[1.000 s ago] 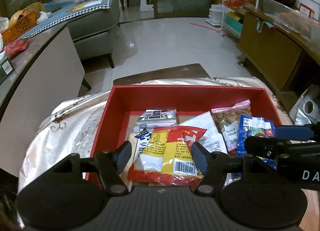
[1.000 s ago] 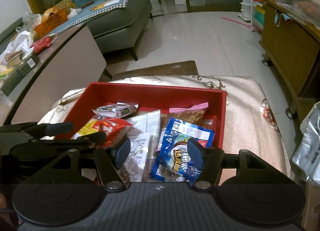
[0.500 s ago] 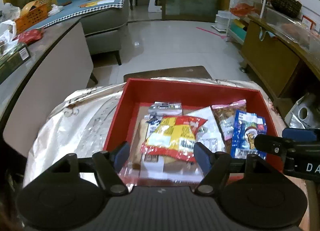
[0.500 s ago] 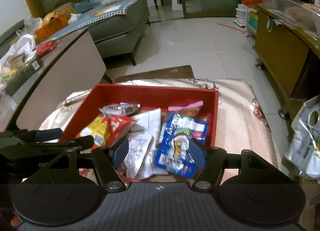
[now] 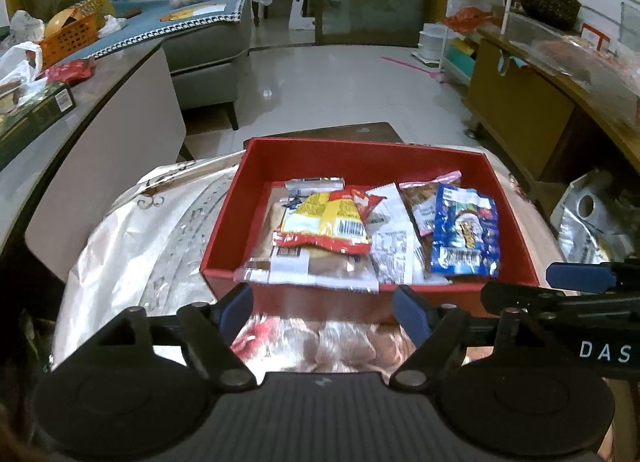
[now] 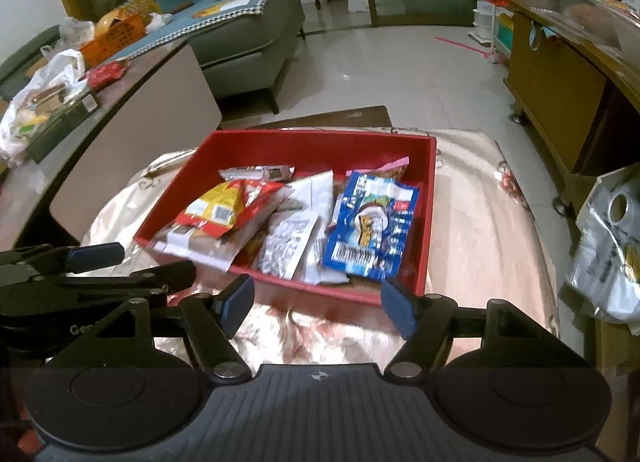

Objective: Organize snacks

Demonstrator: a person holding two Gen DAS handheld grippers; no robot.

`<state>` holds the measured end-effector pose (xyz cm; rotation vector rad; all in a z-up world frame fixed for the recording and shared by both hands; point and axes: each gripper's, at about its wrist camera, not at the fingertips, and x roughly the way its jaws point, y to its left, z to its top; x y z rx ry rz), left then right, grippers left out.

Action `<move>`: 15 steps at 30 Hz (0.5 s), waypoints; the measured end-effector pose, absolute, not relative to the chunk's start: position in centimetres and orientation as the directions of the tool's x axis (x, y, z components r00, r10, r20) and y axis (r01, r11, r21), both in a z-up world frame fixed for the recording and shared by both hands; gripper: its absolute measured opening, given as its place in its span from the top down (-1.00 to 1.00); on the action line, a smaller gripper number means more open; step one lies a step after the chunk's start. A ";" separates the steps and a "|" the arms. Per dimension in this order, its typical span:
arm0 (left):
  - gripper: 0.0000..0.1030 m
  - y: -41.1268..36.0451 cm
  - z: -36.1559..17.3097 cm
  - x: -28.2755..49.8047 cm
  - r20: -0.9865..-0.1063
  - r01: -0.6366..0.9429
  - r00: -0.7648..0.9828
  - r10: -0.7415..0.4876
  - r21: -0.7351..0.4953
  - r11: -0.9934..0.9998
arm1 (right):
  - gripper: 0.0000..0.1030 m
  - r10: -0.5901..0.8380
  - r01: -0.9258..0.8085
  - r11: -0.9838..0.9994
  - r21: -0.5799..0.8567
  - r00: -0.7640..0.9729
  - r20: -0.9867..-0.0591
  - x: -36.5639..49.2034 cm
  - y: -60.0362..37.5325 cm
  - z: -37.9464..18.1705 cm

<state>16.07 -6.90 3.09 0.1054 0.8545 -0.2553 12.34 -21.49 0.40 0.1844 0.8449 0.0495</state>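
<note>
Living-room setting: a table draped in a shiny patterned cloth (image 5: pixel 132 246) carries a red box (image 5: pixel 360 160) near its middle. Left to right inside the box: a clear-wrapped pastry (image 5: pixel 308 266) overhanging the near-left rim, a red-and-yellow packet (image 5: pixel 324 222) lying on it, white packets (image 5: pixel 390 230) at centre, and a blue packet (image 5: pixel 466 236) by the right wall, over what seems to be a pink-topped bag. Left gripper (image 5: pixel 324 312) and right gripper (image 6: pixel 318 304) hover before the near rim, apart from the box; their jaws have just been opening, stand wide, and grasp nothing. Risk: the overhanging pastry wrapper could probably be snagged by a passing finger and dragged out, spilling the packet resting on it.
</note>
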 end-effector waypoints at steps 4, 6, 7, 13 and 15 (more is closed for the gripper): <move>-0.42 -6.5 3.3 14.5 -0.750 0.265 0.635 -0.185 -0.013 0.964 | -0.53 0.120 0.033 0.981 0.190 0.666 -0.736 10.9 -21.4 0.5; -0.42 -6.3 3.4 13.8 -0.747 0.268 0.637 -0.189 -0.016 0.963 | -0.53 0.125 0.032 0.980 0.195 0.666 -0.735 10.3 -21.4 0.6; -0.43 -6.1 3.5 13.4 -0.744 0.267 0.640 -0.192 -0.019 0.963 | -0.53 0.126 0.032 0.980 0.197 0.667 -0.734 10.0 -21.4 0.7; -0.50 -5.7 4.0 11.5 -0.735 0.256 0.652 -0.185 -0.016 0.967 | -0.53 0.144 0.022 0.977 0.214 0.672 -0.726 8.4 -21.1 0.9; -0.50 -5.5 4.1 11.0 -0.734 0.253 0.654 -0.185 -0.019 0.967 | -0.54 0.149 0.018 0.976 0.218 0.673 -0.724 7.9 -21.0 1.0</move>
